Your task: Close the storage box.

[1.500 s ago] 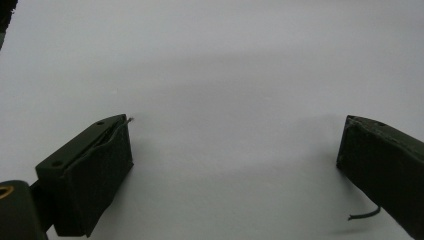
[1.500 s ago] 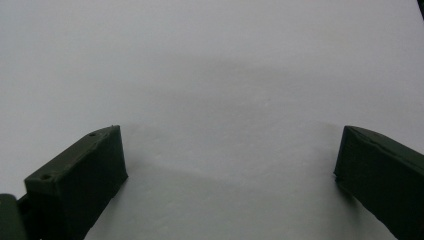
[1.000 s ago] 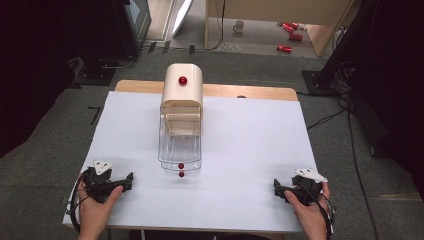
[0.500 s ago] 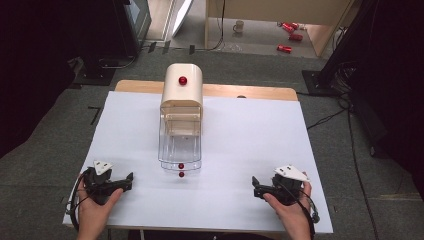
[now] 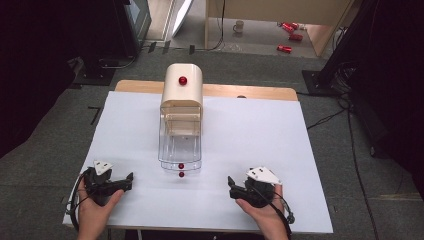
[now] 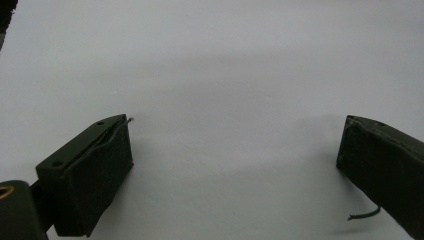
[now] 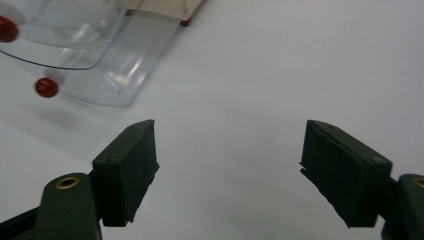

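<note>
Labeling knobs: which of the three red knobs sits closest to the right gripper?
The lowest red knob, on the front of the bottom clear drawer. It is nearest the right gripper; the others sit higher and farther back.

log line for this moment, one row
left gripper: open, empty, on the table | right gripper: jaws just closing, empty, heading to drawer knob | clear drawers: pulled out

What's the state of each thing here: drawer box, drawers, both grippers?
Wooden box: upright at the table's far middle, red knob on top.
Clear drawers: two, both pulled out toward the person, red knobs in front.
Left gripper: jaws open, nothing between them.
Right gripper: jaws open, just been closing, nothing between them, pointing toward the drawers.
</note>
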Motion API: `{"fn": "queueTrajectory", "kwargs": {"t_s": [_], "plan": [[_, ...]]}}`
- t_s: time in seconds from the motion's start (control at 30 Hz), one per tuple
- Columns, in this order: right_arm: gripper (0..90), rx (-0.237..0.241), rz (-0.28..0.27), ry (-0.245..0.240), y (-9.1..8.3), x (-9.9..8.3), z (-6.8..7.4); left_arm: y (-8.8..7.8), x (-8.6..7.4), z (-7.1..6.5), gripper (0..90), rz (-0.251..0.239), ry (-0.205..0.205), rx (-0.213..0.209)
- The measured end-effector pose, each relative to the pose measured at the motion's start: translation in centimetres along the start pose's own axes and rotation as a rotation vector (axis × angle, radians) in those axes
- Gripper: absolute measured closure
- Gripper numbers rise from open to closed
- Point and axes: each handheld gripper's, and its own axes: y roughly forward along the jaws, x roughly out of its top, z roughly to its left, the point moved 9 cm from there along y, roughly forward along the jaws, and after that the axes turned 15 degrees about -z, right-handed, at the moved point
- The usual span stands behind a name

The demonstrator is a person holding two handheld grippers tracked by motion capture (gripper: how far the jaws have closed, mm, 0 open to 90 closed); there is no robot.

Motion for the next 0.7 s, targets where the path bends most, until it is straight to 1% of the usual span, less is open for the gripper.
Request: {"fn": "queueTrajectory", "kwargs": {"t_s": [0.03,0.07,0.1,0.2,0.3,0.4,0.43,0.47,0.53,0.6,0.63,0.7], "plan": [[25.8,0.023,-0.006,0.002,0.2,0.2,1.0,0.0,0.0,0.0,1.2,0.000,0.000,0.000],[25.8,0.023,-0.006,0.002,0.2,0.2,1.0,0.0,0.0,0.0,1.2,0.000,0.000,0.000],[28.7,0.032,-0.015,0.007,0.4,0.4,1.7,0.0,0.0,0.0,1.2,0.000,0.000,0.000],[32.5,0.049,-0.030,0.008,0.7,0.8,2.8,0.0,0.0,0.0,1.2,0.000,0.000,0.000],[34.6,0.057,-0.032,0.004,1.2,1.1,3.8,0.0,0.0,0.0,1.2,0.000,0.001,0.001],[36.6,0.064,-0.035,-0.003,1.5,1.3,4.4,0.0,0.0,0.0,1.2,0.000,0.001,0.000],[38.6,0.070,-0.041,-0.001,1.8,1.5,5.2,0.0,0.0,0.0,1.2,0.000,0.001,0.000],[39.6,0.073,-0.040,0.000,1.9,1.6,5.5,0.0,0.0,0.0,1.2,-0.001,0.001,0.001],[40.9,0.075,-0.039,-0.001,2.0,1.6,5.8,0.0,0.0,0.0,1.2,-0.001,0.001,0.001],[43.1,0.090,-0.034,0.010,2.3,1.8,6.7,0.0,0.0,0.0,1.2,-0.001,0.001,0.001],[44.7,0.104,-0.037,0.011,2.4,2.1,7.4,0.0,0.0,0.0,1.2,-0.001,0.001,0.001],[46.1,0.119,-0.043,0.010,2.6,2.3,8.2,0.0,0.0,0.0,1.2,-0.001,0.002,0.001]]}}
